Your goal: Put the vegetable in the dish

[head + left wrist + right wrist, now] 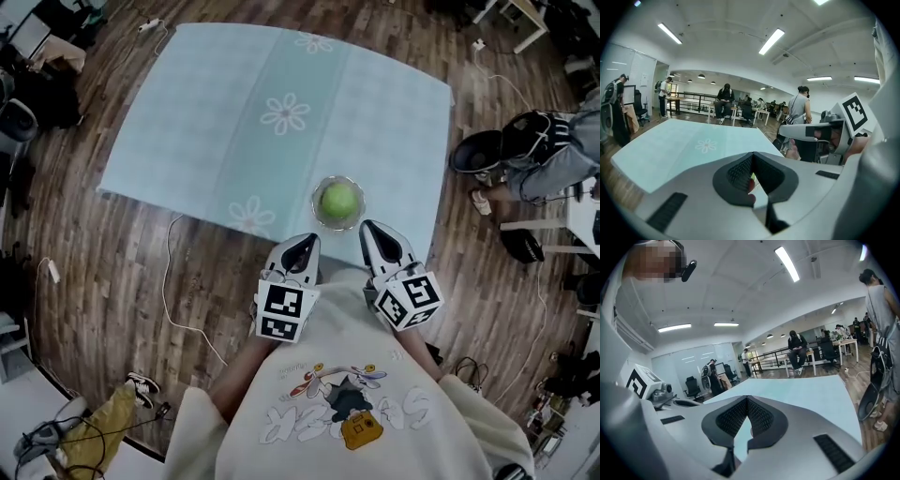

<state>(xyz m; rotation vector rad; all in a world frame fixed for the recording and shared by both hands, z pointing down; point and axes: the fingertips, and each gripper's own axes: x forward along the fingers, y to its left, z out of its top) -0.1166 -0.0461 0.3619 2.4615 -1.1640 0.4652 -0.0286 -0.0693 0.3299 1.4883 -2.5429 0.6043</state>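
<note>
Head view looks down on a round green vegetable lying inside a clear glass dish, which stands near the closer edge of the counter, covered by a pale blue flowered cloth. Left gripper and right gripper are held side by side just short of the dish, close to the person's chest. In each gripper view the jaws are pressed together with nothing between them.
</note>
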